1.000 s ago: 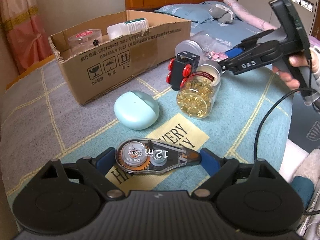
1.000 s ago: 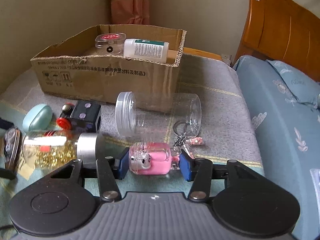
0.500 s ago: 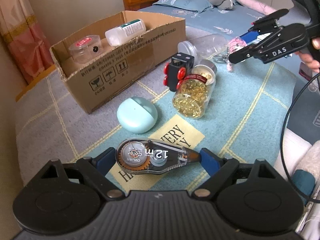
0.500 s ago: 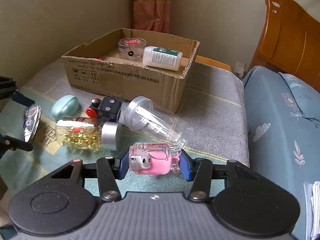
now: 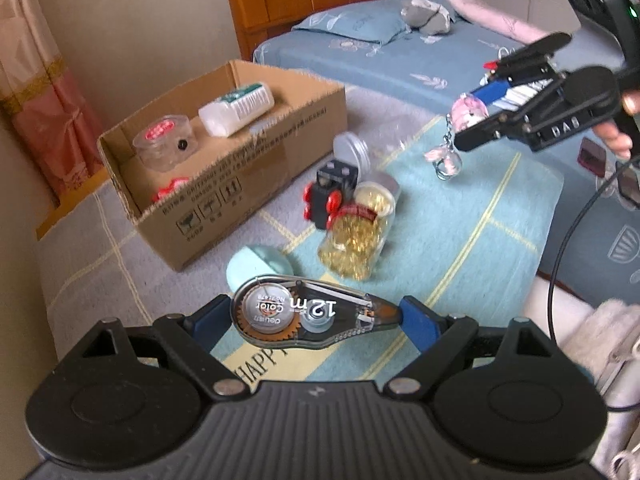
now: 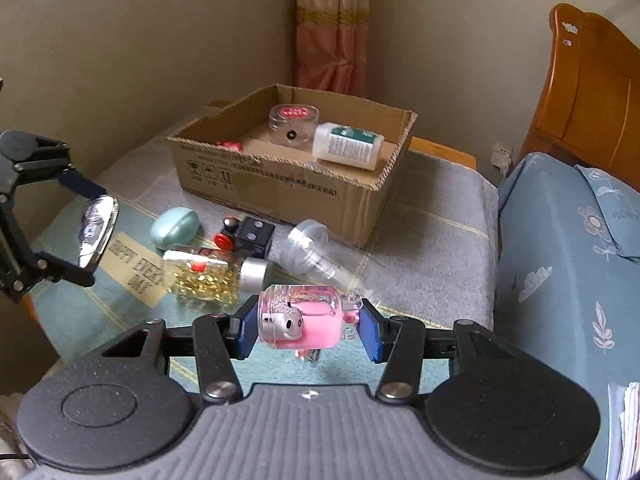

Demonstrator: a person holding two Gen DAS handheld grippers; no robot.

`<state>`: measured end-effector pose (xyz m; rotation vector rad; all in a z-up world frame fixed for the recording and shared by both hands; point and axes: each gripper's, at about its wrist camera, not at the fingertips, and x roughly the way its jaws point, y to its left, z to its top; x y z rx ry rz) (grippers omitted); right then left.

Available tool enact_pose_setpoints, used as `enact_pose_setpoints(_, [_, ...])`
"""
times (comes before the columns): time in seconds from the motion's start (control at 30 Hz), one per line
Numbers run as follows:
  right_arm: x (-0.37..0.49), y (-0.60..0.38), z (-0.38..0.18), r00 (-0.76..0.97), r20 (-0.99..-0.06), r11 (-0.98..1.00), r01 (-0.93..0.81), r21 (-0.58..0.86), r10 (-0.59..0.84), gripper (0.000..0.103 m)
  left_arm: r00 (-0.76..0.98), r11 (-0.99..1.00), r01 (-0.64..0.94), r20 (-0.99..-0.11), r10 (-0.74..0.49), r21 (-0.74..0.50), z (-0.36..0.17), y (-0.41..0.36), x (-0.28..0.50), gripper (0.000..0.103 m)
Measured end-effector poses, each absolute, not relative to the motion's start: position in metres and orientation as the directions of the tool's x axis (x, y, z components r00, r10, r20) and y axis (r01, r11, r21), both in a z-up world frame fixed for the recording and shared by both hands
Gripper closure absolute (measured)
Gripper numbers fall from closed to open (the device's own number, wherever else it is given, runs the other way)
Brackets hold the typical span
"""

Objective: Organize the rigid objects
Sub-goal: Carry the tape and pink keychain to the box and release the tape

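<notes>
The left gripper (image 5: 316, 316) clamps a correction tape dispenser (image 5: 308, 314) lengthwise, jaws wide; the right gripper (image 6: 306, 326) pinches a pink pig keychain bottle (image 6: 304, 322). Both hang above the surface (image 5: 460, 240), clear of the cardboard box (image 6: 304, 184) rim and the loose capsule jar (image 5: 358, 240).

Pink pig keychain (image 6: 304, 322) between right claw (image 6: 306, 330) pads, above blanket (image 6: 432, 232).

The cardboard box (image 6: 304, 184) is open on top. Its near wall is blocked by the toy car (image 6: 246, 236), capsule jar (image 6: 208, 272) and clear cup (image 6: 316, 254).
</notes>
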<state>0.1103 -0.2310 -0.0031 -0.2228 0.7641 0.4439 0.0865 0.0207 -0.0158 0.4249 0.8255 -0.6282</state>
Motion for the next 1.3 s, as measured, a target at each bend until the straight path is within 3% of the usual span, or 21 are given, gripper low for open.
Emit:
enact_pose_setpoints(0.4, [0.112, -0.232, 0.035, 0.661, -0.661, 0.864, -0.501, -0.039, 0.354, 0.048, 0.569, 0.705, 0.686, -0.737, -0.364, 0.180, 0.025, 0.004, 0.104, 0.014])
enact_pose_setpoints(0.8, [0.143, -0.215, 0.064, 0.689, -0.625, 0.850, -0.521, -0.076, 0.367, 0.048, 0.614, 0.722, 0.661, -0.701, -0.362, 0.206, 0.052, -0.014, 0.181, 0.014])
enact_pose_setpoints(1.3, [0.194, -0.199, 0.077, 0.701, -0.615, 0.852, -0.516, -0.086, 0.362, 0.048, 0.644, 0.830, 0.542, -0.699, -0.311, 0.129, 0.025, -0.006, 0.274, 0.013])
